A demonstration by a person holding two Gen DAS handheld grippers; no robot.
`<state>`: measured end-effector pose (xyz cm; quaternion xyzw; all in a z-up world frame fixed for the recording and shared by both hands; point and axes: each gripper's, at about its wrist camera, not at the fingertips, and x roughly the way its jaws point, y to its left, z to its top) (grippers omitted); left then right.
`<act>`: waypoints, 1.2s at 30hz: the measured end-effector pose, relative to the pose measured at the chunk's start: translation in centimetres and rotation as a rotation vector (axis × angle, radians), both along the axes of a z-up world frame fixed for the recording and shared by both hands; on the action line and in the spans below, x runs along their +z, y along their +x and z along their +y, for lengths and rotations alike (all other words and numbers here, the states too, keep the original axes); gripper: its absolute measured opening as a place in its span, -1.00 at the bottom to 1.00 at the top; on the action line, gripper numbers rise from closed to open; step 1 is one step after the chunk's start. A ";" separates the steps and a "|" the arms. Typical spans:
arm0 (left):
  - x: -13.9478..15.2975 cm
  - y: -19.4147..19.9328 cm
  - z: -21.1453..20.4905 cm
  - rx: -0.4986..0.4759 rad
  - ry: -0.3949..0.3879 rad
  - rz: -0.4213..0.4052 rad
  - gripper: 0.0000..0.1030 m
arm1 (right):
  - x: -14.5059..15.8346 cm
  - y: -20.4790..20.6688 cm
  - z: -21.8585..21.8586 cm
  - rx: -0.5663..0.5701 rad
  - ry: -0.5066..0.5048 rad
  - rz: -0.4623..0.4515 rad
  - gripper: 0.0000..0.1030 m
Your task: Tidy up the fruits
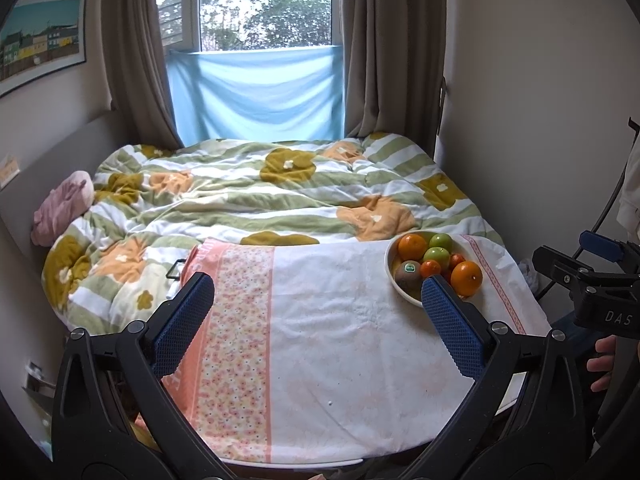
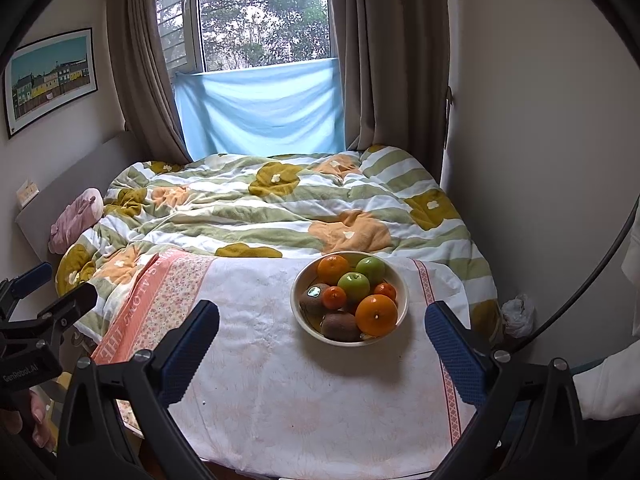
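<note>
A cream bowl (image 2: 403, 289) of fruit stands on a cloth-covered table (image 2: 280, 380). It holds two large oranges (image 2: 376, 315), two green apples (image 2: 353, 285), small tangerines (image 2: 334, 297) and brown kiwis (image 2: 341, 326). My right gripper (image 2: 322, 322) is open, its blue fingers either side of the bowl and nearer the camera. In the left wrist view the bowl (image 1: 389, 263) sits at the far right of the table, partly behind the right blue pad (image 1: 452, 320). My left gripper (image 1: 318, 294) is open over bare cloth, with nothing between its fingers.
Behind the table lies a bed with a green, white and flowered quilt (image 2: 280, 208) and a pink plush toy (image 2: 76, 220) at the left. A window with brown curtains and a blue cloth (image 2: 260, 108) is at the back. Walls close in on both sides.
</note>
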<state>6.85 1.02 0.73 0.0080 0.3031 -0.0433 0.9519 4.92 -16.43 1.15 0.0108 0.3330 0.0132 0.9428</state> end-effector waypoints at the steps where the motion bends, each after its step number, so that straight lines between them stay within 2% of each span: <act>1: 0.0 0.0 0.0 0.000 -0.001 0.001 1.00 | 0.0 0.1 0.0 -0.002 0.002 0.000 0.99; 29: 0.1 0.4 -0.4 -0.008 0.004 0.007 1.00 | 0.2 1.0 -0.8 -0.022 0.013 0.000 1.00; 36: -0.1 0.3 -0.5 -0.004 0.019 -0.013 1.00 | 0.2 1.0 -0.7 -0.019 0.015 -0.003 1.00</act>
